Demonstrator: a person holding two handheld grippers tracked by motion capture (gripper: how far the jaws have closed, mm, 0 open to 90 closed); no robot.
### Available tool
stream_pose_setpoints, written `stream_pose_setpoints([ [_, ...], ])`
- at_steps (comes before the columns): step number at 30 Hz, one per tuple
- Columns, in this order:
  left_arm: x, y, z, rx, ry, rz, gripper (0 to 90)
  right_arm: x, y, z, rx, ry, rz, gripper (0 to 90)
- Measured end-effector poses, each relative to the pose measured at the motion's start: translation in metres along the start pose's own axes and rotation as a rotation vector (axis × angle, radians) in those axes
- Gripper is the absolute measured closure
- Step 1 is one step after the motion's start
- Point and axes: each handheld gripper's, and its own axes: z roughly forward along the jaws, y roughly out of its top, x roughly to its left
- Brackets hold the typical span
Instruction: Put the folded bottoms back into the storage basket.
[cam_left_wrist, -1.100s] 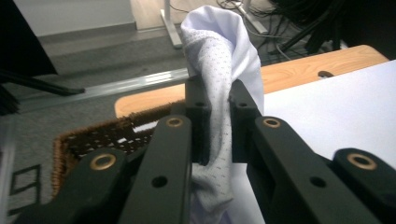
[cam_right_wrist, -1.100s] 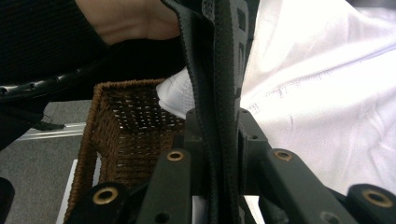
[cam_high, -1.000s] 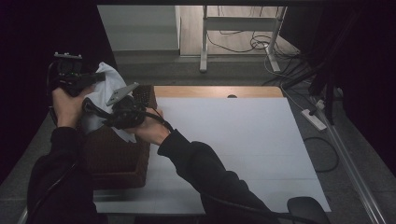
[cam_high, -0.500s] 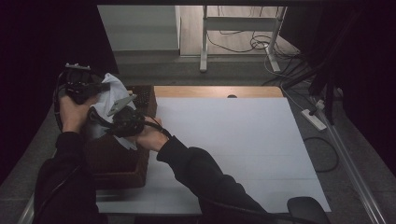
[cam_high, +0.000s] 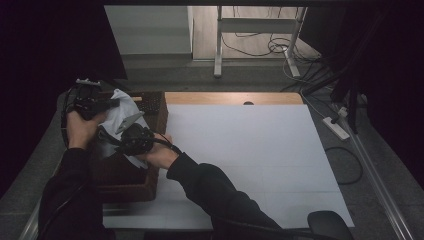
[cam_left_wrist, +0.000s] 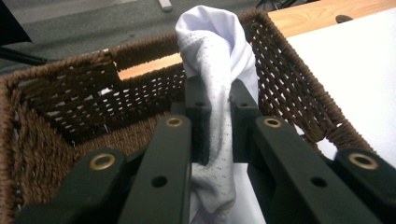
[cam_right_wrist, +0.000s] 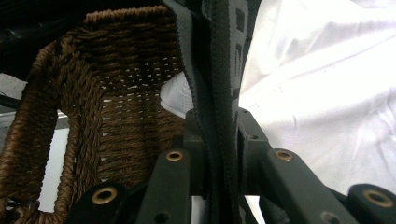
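Observation:
A white mesh garment (cam_high: 121, 111) with a dark elastic band (cam_right_wrist: 219, 56) hangs bunched over a brown wicker basket (cam_high: 148, 186) at the table's left edge. My left gripper (cam_high: 109, 102) is shut on a twisted fold of the white fabric (cam_left_wrist: 211, 44), above the basket's woven far wall (cam_left_wrist: 70, 98). My right gripper (cam_high: 114, 134) is shut on the dark band, with white cloth (cam_right_wrist: 322, 98) to its right and the basket's inner wall (cam_right_wrist: 121, 74) to its left. Both grippers hold the garment partly inside the basket's opening. The basket floor is mostly hidden.
A white sheet (cam_high: 250, 145) covers the wooden table (cam_high: 225, 97) right of the basket. A power strip (cam_high: 336, 127) and cables lie on the floor at the right. A desk frame (cam_high: 220, 45) stands behind. A dark chair part (cam_high: 327, 225) sits near the bottom edge.
Both hands have come down with the garment, from above the basket to its opening. The cloth now sits lower and more bunched between the grippers.

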Motion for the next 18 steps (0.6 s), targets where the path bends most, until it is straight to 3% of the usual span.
stream_pose_setpoints([
  [11,0.005,-0.021,0.005,0.031,0.019,0.001,80.6,0.006,-0.008,0.011,0.039,0.01,0.006,77.6],
  [14,0.012,-0.028,0.004,0.05,0.038,-0.013,78.0,0.006,-0.007,0.011,0.051,0.04,0.03,72.5],
  [16,0.017,-0.032,-0.001,0.032,0.097,-0.037,63.8,0.007,-0.006,0.01,0.034,0.068,0.042,63.3],
  [18,0.023,-0.035,-0.007,0.003,0.116,-0.08,49.6,0.007,-0.002,0.006,-0.002,0.082,0.057,53.3],
])
